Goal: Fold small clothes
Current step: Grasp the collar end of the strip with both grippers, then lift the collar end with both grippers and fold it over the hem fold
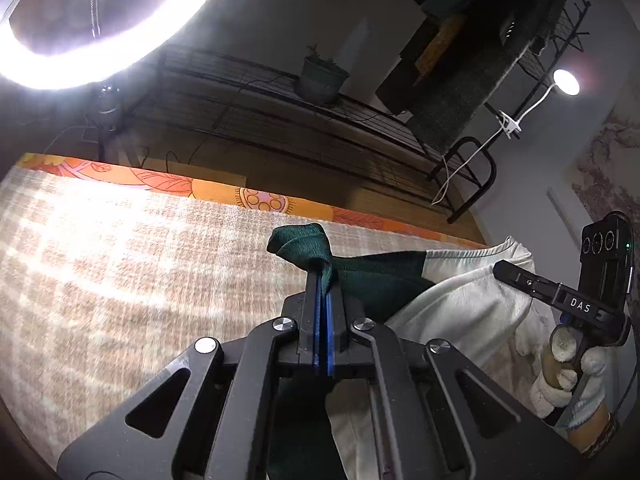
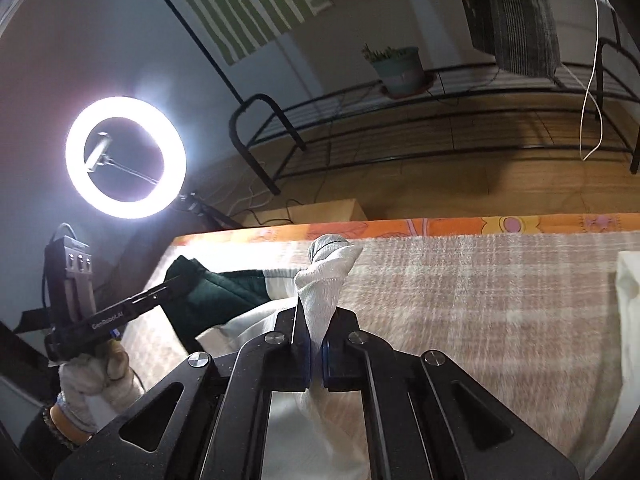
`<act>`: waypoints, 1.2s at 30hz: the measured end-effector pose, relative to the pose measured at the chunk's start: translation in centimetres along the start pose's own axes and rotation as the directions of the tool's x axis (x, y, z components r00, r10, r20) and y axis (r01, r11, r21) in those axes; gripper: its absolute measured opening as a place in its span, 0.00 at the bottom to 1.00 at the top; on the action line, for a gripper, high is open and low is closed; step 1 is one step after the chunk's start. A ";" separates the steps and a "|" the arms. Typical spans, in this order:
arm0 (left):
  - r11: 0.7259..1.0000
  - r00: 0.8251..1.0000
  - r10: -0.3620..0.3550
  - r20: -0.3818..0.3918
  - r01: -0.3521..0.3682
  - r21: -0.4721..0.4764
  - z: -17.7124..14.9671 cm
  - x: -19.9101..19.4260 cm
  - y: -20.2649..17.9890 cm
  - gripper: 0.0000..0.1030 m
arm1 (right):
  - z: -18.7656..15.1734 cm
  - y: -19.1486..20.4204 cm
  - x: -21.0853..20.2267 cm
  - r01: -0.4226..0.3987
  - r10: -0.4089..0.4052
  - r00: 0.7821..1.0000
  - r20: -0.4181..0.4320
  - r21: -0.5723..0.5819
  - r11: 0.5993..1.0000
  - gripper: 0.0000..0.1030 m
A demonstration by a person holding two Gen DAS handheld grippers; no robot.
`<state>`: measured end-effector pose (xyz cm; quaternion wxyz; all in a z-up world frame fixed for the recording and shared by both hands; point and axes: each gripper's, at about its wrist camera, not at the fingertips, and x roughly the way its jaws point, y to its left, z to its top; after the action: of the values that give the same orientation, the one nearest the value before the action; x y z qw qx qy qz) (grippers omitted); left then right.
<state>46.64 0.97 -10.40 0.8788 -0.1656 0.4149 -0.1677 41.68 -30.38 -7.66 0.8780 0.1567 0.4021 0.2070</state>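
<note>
The left gripper (image 1: pixel 323 280) is pressed together on a bunched corner of dark green cloth, which pokes out past the fingertips toward 12 o'clock; the right gripper (image 2: pixel 314 316) is likewise pinching a bunched corner, here of the pale cream part, the fabric rising between its jaws like a small peak. Both corners belong to one small garment (image 1: pixel 400 276), green on one side and cream on the other with an elastic-looking edge between them; I judge it a two-tone pair of shorts or a similar piece, though the exact kind is hard to tell. It is held taut between the two grippers, above the checked beige blanket (image 1: pixel 140 260) that covers the work surface, the rest of the cloth hanging down toward 6 o'clock under each tool.

Holding two corners apart this way likely serves to stretch the piece flat, so that it can be laid down or doubled over without creases; each grip sits at an outer corner because that gives control of a whole edge. In the left view the right gripper appears at 3 o'clock, held by a gloved hand (image 1: pixel 560 372); in the right view the left one lies at 9 o'clock. Another pale cloth (image 2: pixel 628 292) lies at 3 o'clock on the blanket, well apart; a ring light (image 2: pixel 126 158) stands beyond the orange-patterned edge.
</note>
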 end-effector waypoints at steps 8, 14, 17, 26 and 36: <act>0.998 1.000 0.016 0.004 -0.016 0.065 -4.0 -6.1 -1.8 0.00 | -3.0 3.8 -5.5 0.001 -0.001 1.000 -0.001 -0.076 0.997 0.02; 0.998 1.000 0.020 -0.017 -0.019 0.060 -8.1 -10.2 -2.0 0.00 | -7.8 5.8 -8.5 0.021 -0.025 0.999 -0.031 -0.124 0.992 0.02; 0.996 0.999 0.033 -0.031 -0.030 0.081 -10.7 -11.5 -2.6 0.00 | -10.3 6.3 -9.3 0.027 -0.034 0.998 -0.051 -0.143 0.989 0.02; 0.982 0.992 0.092 -0.090 -0.076 0.171 -17.7 -12.9 -3.8 0.00 | -16.5 8.2 -10.9 0.086 -0.105 0.991 -0.083 -0.204 0.975 0.02; 0.962 0.982 0.112 -0.154 -0.068 0.266 -22.1 -15.6 -4.1 0.06 | -21.1 9.3 -12.4 0.186 -0.238 0.965 -0.108 -0.356 0.916 0.04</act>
<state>19.35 0.72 -11.41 0.8617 -0.0152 0.4688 -0.1935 15.88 -26.16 -8.85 0.8765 -0.0591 0.4390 0.1885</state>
